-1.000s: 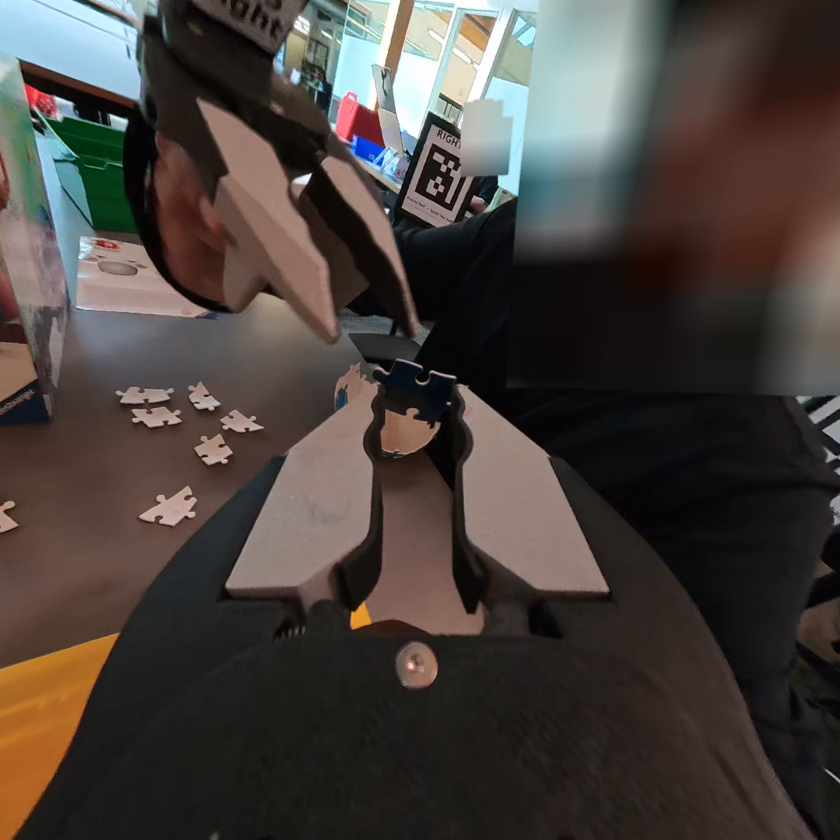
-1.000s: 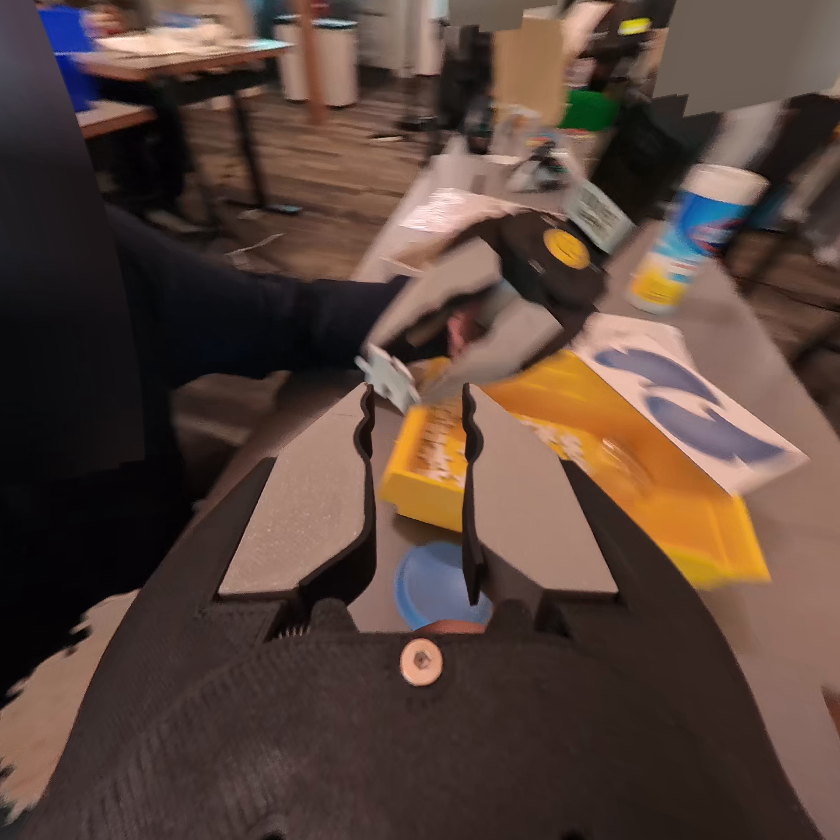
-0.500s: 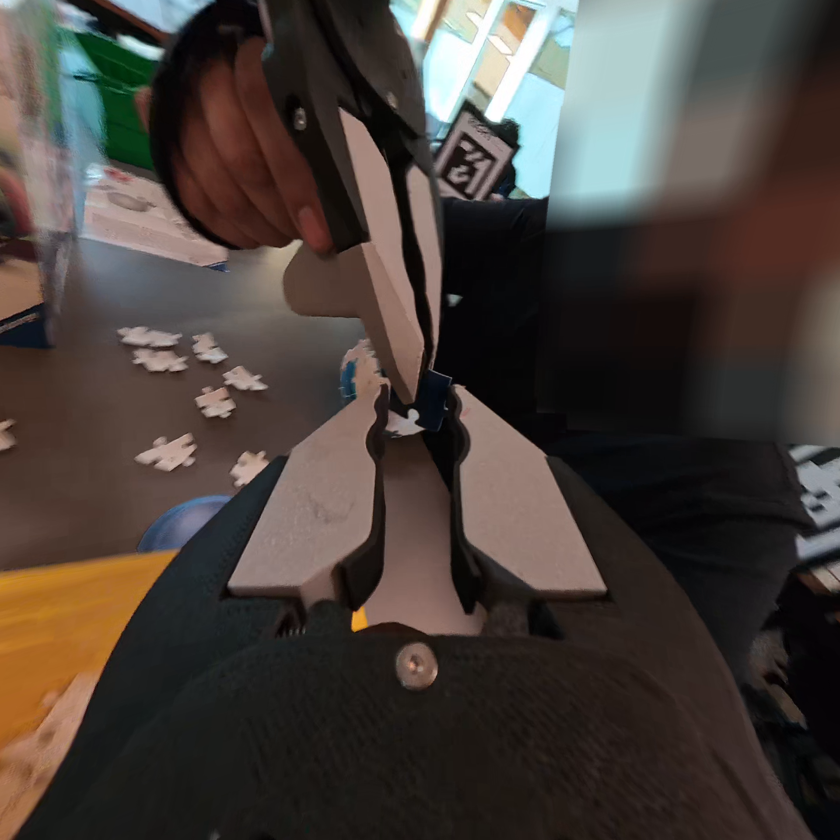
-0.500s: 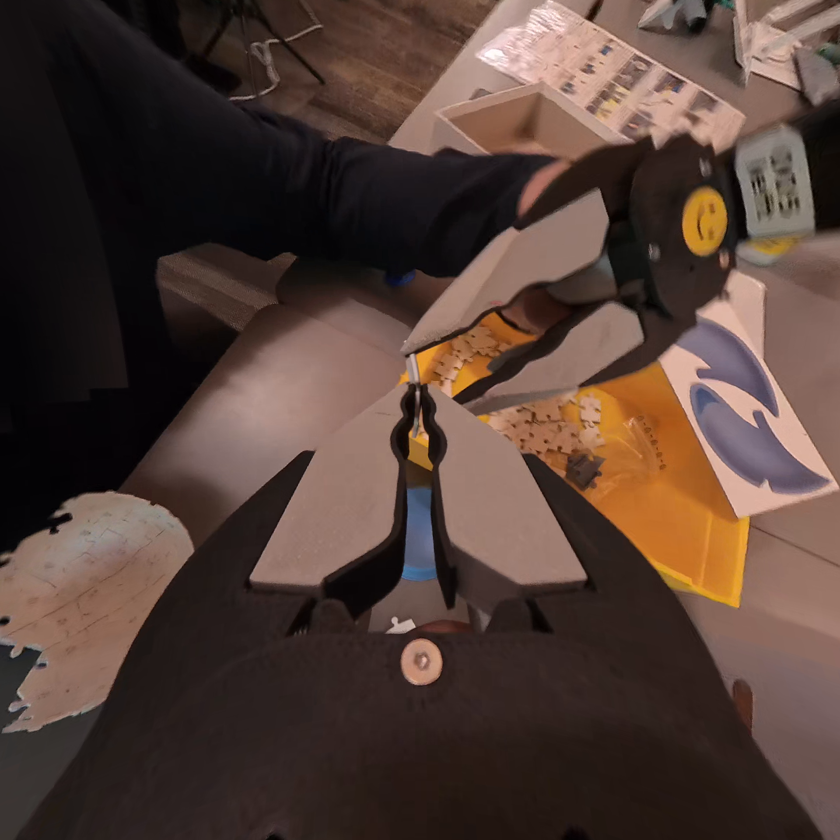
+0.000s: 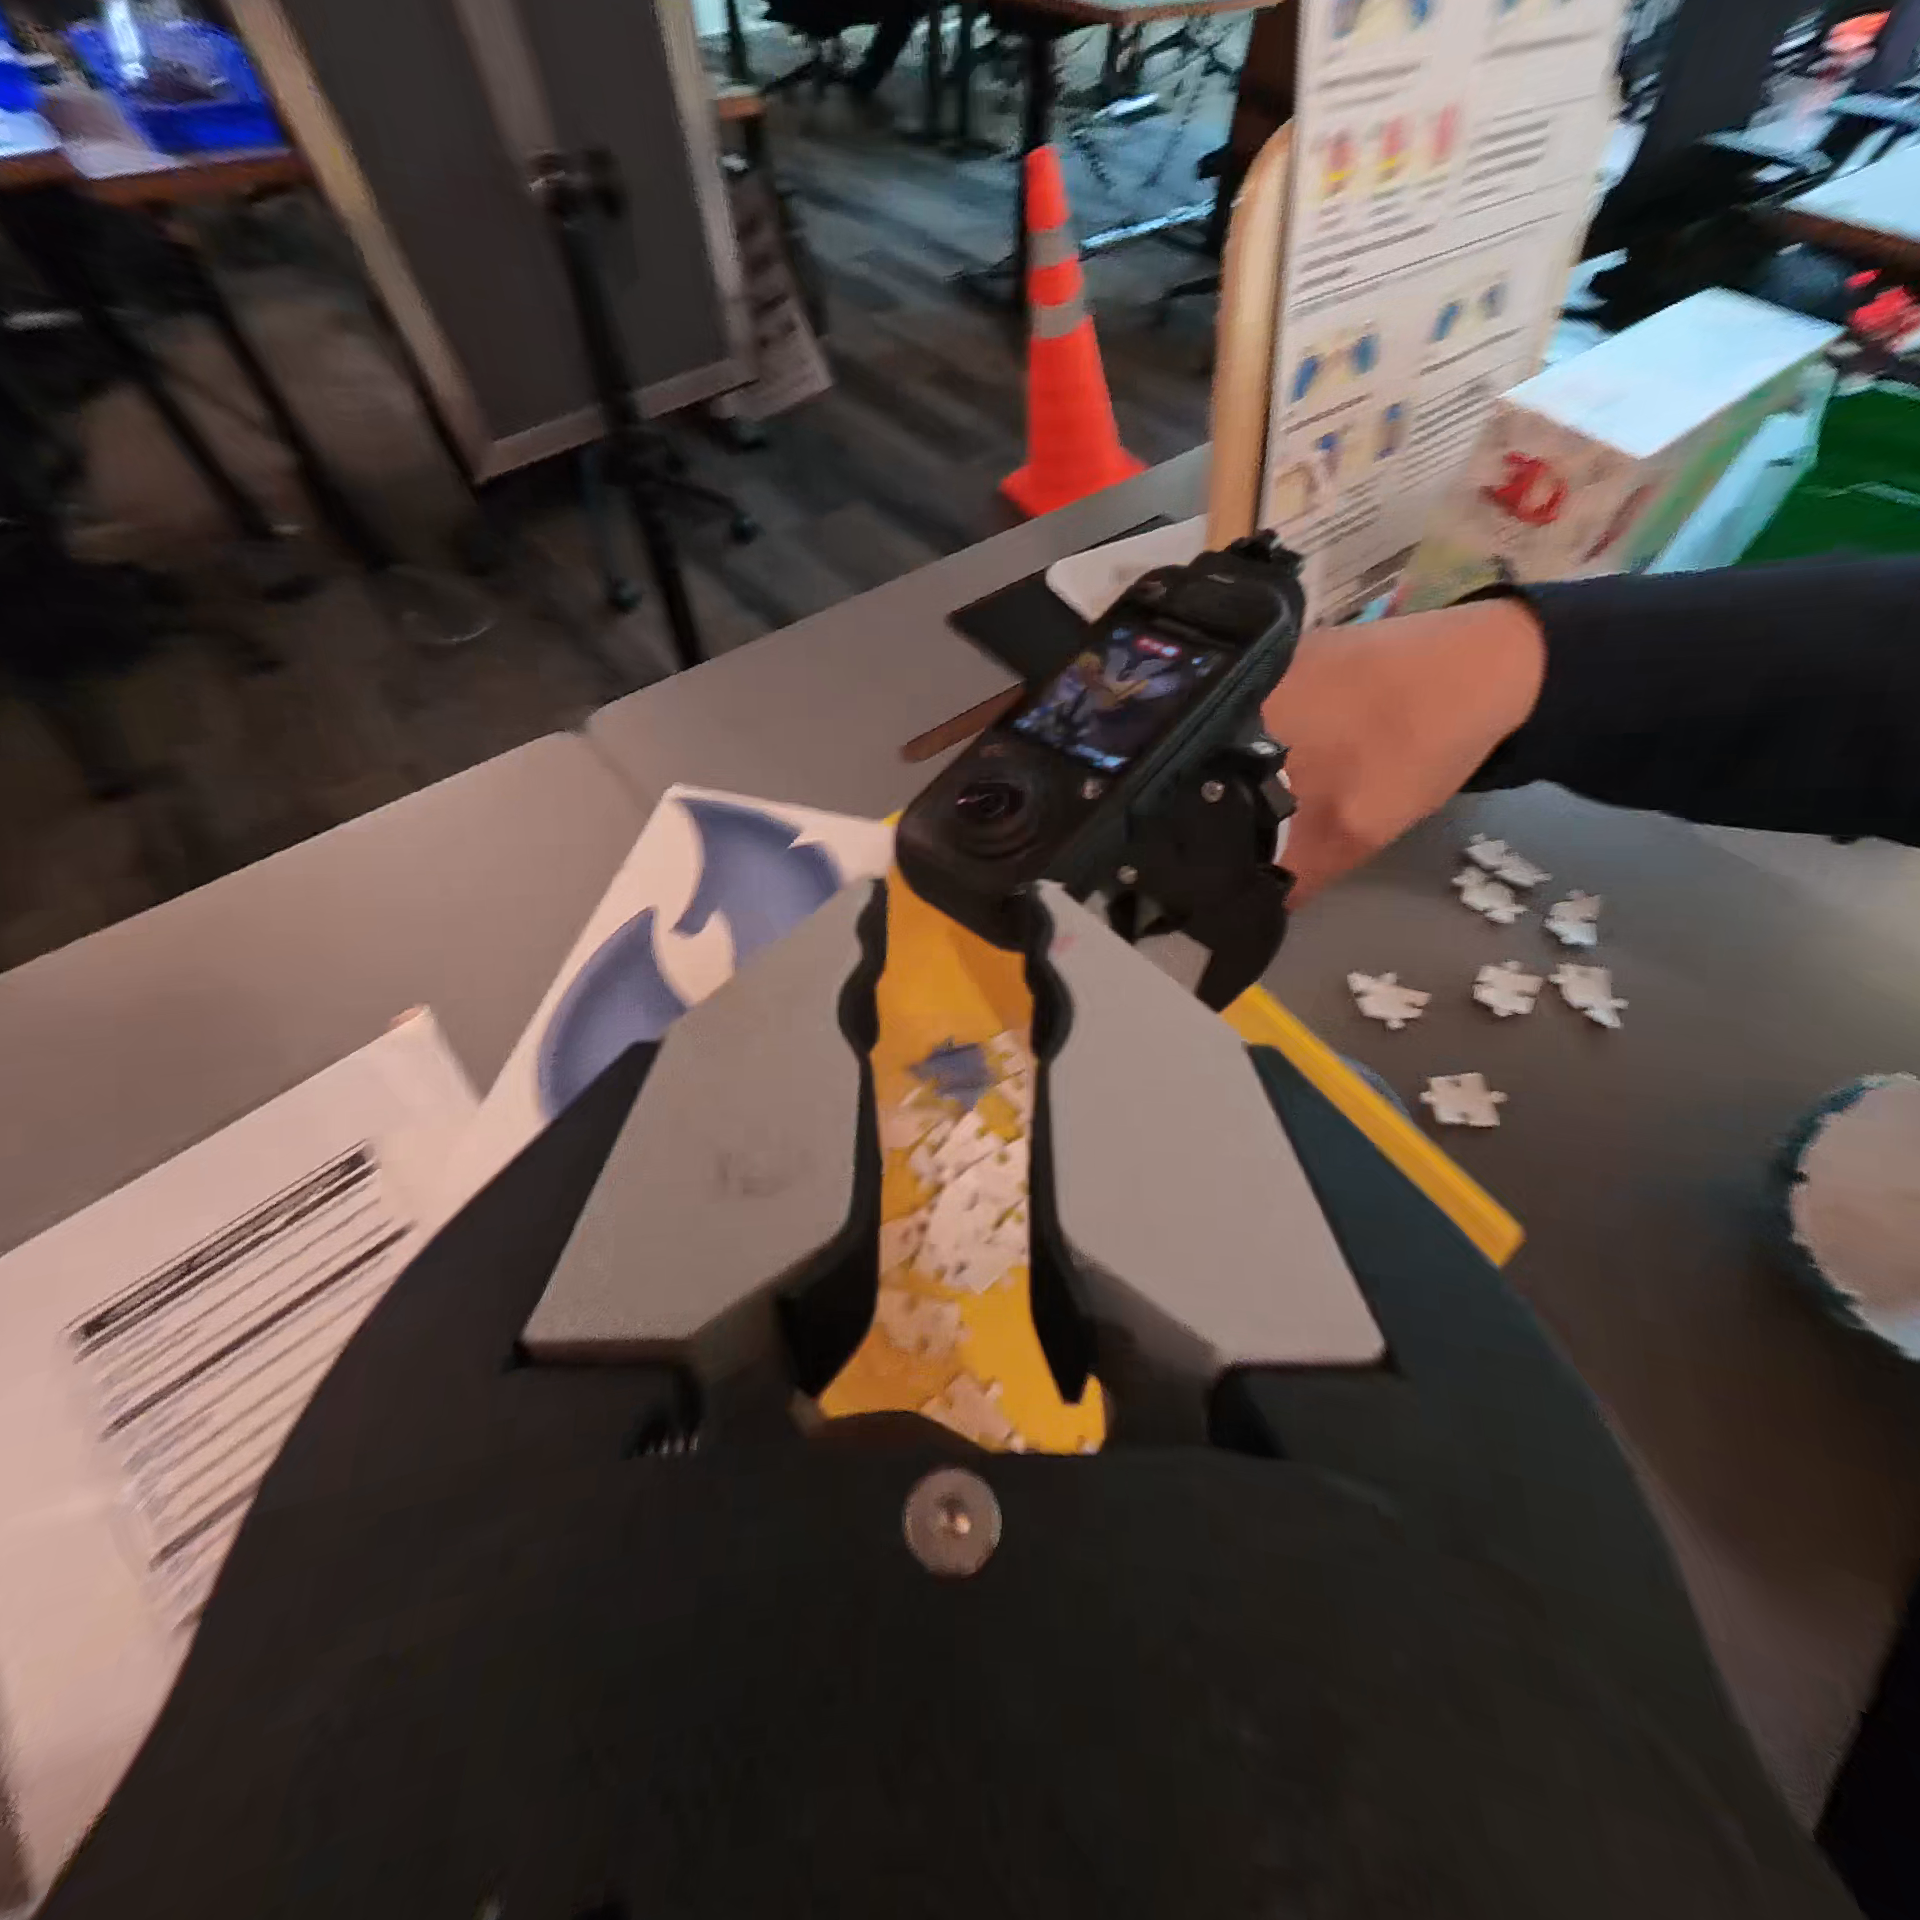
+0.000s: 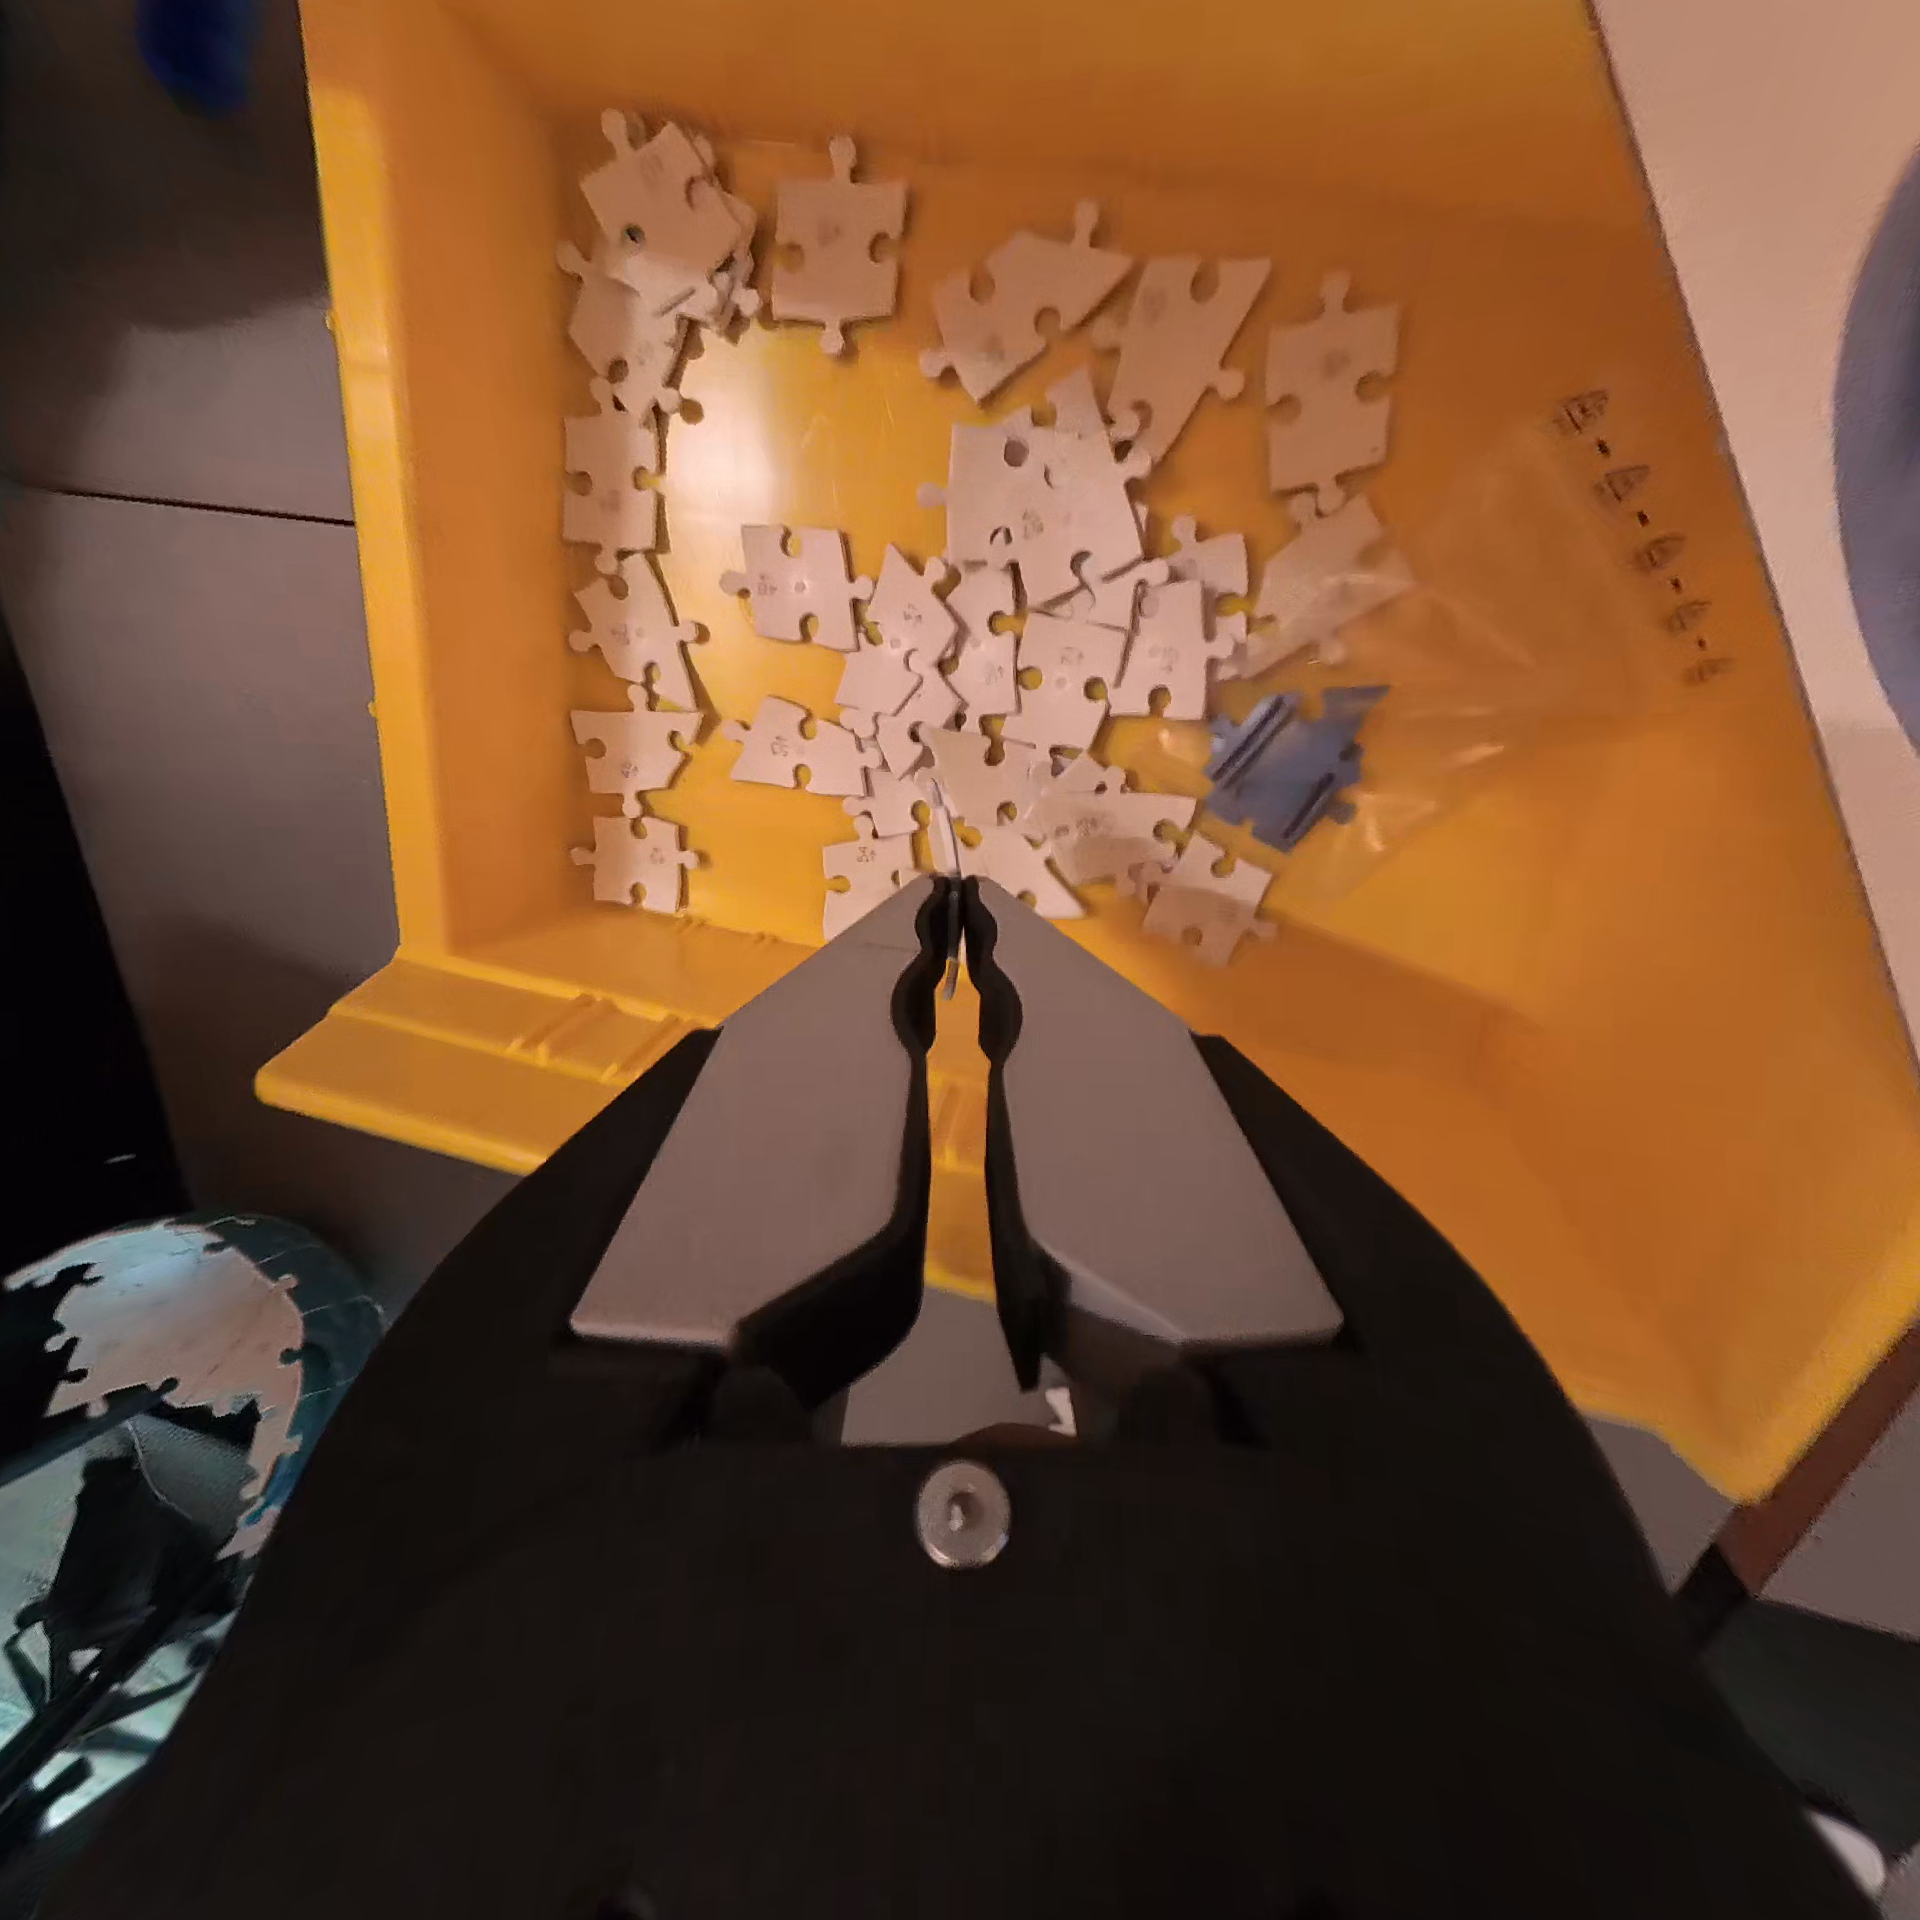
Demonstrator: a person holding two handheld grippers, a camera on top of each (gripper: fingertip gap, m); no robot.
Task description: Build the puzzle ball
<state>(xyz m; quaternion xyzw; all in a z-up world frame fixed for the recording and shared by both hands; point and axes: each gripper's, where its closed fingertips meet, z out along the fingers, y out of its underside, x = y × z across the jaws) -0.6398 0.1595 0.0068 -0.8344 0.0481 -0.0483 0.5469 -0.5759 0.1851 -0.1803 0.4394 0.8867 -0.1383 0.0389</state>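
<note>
Left wrist view
Left gripper (image 5: pixel 951 935): jaws apart at a moderate gap, nothing between them, hanging over the yellow tray (image 5: pixel 1382 1132).
Tray contents: pale puzzle pieces (image 5: pixel 966 1174) seen through the gap, 1 blue piece (image 5: pixel 956 1065) among them.
Right gripper (image 5: pixel 1195 935): farther off, held by a hand (image 5: pixel 1392 727) in a dark sleeve, a camera on top; its finger gap cannot be told from here.
Tabletop (image 5: pixel 1621 1247): dark, with loose pieces (image 5: pixel 1496 982) scattered to the right of the tray.
Puzzle ball (image 5: pixel 1860 1216): part-built shell at the right edge, on the tabletop, blurred.
Papers: printed sheet (image 5: pixel 208 1309) at left; white card with blue shapes (image 5: pixel 686 935) beside the tray.
Background: orange cone (image 5: pixel 1060 353) on the floor.

Right wrist view
Right gripper (image 6: pixel 951 894): jaws nearly closed, pinching a thin puzzle piece (image 6: pixel 948 862) seen edge-on, above the tray's near wall.
Yellow tray (image 6: pixel 436 966): many pale pieces (image 6: pixel 997 623) face down, 1 blue piece (image 6: pixel 1288 769), a clear bag (image 6: pixel 1475 582) at right.
Puzzle ball (image 6: pixel 166 1340): lower left, well apart from the tray, jagged open edge.
</note>
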